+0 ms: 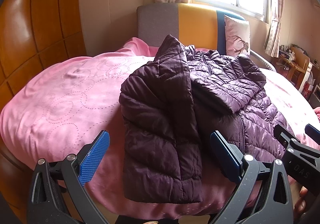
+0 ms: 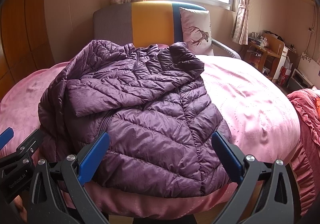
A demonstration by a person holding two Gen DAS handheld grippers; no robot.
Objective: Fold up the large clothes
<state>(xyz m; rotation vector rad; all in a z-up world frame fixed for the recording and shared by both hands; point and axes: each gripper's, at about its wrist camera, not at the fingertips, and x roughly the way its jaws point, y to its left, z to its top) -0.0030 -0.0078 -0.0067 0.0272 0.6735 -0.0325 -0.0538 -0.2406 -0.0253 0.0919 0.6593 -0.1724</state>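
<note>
Your left gripper (image 1: 160, 156) is hovering nearest the lens with its blue pads spread wide, grasping nothing, just above the near hem of the purple puffer jacket (image 1: 200, 94). You are holding the right gripper (image 2: 160, 156) released as well, its fingers straddling the jacket's lower right corner without pinching it. That jacket is lying on the pink bedspread (image 2: 250, 100), one side panel folded over its front and a sleeve lying across its chest. Behind it a deer-print pillow (image 2: 197, 28) is leaning against the headboard (image 2: 150, 22).

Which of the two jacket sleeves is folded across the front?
The sleeve of the purple quilted puffer jacket lying diagonally over the zipper; the other sleeve lies bunched near the deer-print pillow.
</note>
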